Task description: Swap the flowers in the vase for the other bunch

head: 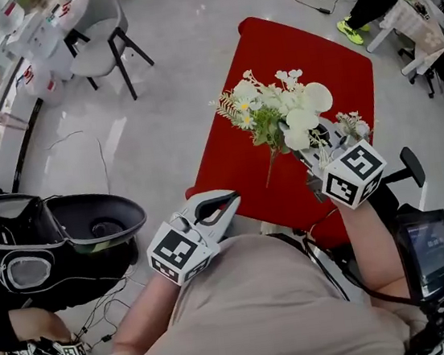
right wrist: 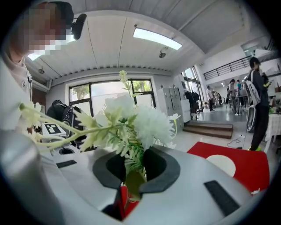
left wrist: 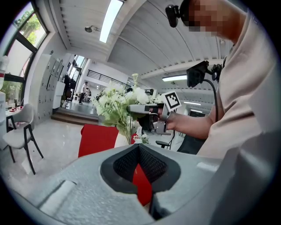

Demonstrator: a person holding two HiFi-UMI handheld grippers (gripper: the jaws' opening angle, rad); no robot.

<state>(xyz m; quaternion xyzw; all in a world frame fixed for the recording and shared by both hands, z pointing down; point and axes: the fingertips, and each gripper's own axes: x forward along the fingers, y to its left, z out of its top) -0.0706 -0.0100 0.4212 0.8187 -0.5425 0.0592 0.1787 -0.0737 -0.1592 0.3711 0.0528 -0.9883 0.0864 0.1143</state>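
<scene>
The left gripper (left wrist: 139, 154) is closed and empty, with a red sliver showing behind its jaws. The right gripper (right wrist: 131, 175) clamps the stems of the white flower bunch (head: 280, 110) above the red table (head: 310, 47). Only the head view shows the bunch's bare stem (head: 270, 168) hanging free below.

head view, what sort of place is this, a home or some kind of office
Probably a big open office or showroom hall, not a home: glossy pale floor, ceiling strip lights, and people standing around near low steps.
</scene>
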